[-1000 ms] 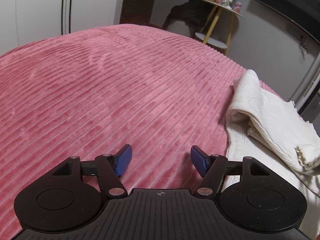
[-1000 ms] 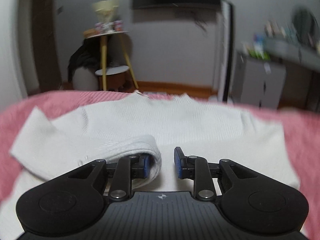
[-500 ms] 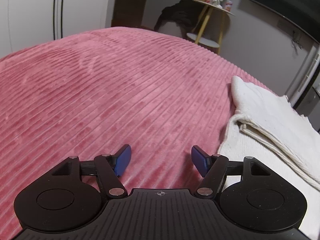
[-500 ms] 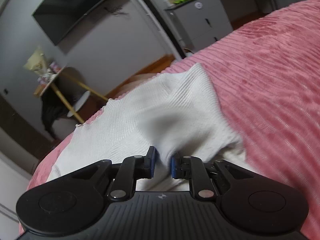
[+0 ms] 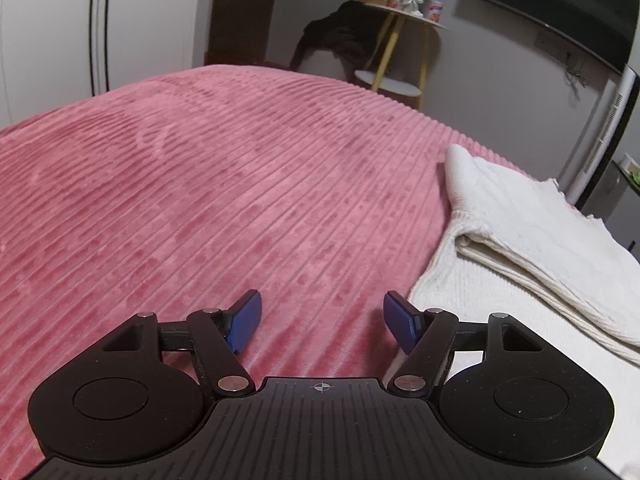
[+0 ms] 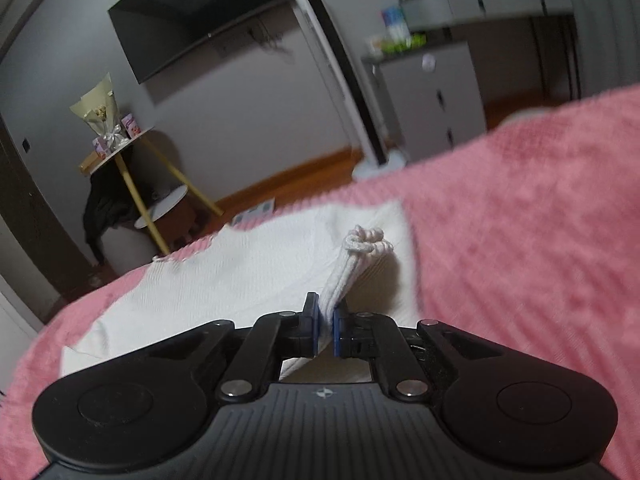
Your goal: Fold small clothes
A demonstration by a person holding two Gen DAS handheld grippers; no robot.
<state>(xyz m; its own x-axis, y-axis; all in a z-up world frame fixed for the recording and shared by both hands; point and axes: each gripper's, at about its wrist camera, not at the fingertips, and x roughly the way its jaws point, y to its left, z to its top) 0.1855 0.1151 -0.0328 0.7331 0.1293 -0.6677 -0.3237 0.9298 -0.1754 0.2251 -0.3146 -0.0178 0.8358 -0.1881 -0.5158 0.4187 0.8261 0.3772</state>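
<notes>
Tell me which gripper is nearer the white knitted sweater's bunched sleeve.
Right. The right gripper is shut on the white knitted sweater's sleeve; the left gripper hangs open over the pink ribbed bedspread, beside the sweater.

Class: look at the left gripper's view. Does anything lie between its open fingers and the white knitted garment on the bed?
Nothing visible does. The left gripper is open over the bare pink bedspread, and the white knitted garment lies just to its right, with only bedspread between.
</notes>
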